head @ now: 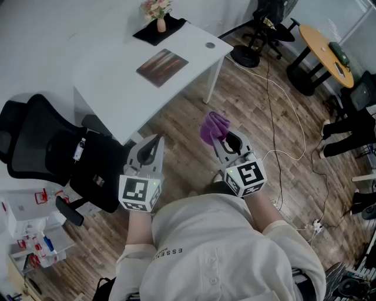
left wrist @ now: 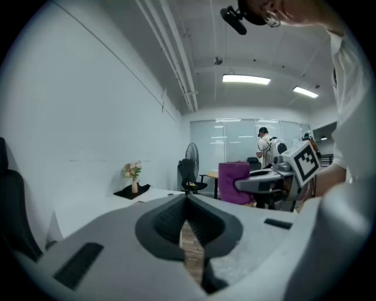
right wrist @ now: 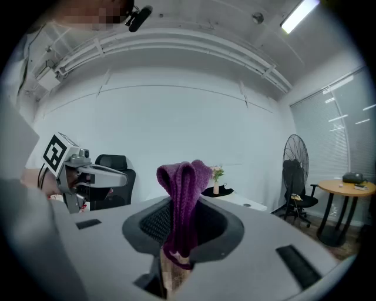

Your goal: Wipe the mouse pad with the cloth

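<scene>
Holds purple cloth (head: 214,126) pinched in right claw (head: 224,143), jaws closed on its lower fold, loose bunch standing up past the tips. Shows left claw (head: 154,146) closed tip to tip, nothing between. Finds both over the wood floor (head: 182,130), well apart from the white tabletop (head: 111,82). Puts mouse pad (head: 163,66) flat on that tabletop, flower vase (head: 160,16) beyond it near the far edge. Wiping not yet begun.

Likely trouble:
- narrow bite on the cloth, so could pull free once pressed and dragged
- light pad may skid with the stroke unless pinned by left claw
- wide sweep could reach the vase
- office chair (head: 53,150) crowds the approach on the left
</scene>
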`<state>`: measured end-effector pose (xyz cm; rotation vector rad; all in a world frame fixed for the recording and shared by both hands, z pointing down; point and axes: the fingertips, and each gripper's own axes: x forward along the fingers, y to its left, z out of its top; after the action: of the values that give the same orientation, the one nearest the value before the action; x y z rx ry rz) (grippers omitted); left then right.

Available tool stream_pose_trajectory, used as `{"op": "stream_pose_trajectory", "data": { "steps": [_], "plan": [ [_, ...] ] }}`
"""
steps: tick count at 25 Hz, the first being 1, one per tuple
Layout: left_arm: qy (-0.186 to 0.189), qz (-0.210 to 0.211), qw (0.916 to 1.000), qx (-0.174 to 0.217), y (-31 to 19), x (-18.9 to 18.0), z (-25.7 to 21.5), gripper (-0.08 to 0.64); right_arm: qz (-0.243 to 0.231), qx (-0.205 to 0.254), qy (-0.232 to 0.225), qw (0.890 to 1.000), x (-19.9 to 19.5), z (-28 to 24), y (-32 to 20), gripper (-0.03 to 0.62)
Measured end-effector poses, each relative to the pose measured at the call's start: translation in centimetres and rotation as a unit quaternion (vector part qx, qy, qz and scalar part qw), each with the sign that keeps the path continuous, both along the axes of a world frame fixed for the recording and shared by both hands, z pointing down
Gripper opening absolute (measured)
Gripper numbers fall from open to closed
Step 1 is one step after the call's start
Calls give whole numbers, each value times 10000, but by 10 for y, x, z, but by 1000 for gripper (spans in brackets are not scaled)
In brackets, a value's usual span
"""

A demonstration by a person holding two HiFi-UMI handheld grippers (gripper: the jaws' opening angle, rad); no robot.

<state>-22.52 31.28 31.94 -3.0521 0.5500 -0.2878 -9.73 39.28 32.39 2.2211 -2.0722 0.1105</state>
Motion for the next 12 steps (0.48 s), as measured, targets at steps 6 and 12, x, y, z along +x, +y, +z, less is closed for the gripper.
{"op": "stream_pose_trajectory", "data": {
  "steps": [6, 12],
  "plan": [
    [78, 13, 10000, -42, 2, 0, 0, 2, 8, 2, 36, 10000, -1, 3, 3, 94],
    [47, 40, 10000, -40, -1, 2, 2, 2, -78, 66, -9, 9999, -3, 2, -2, 94]
  ]
}}
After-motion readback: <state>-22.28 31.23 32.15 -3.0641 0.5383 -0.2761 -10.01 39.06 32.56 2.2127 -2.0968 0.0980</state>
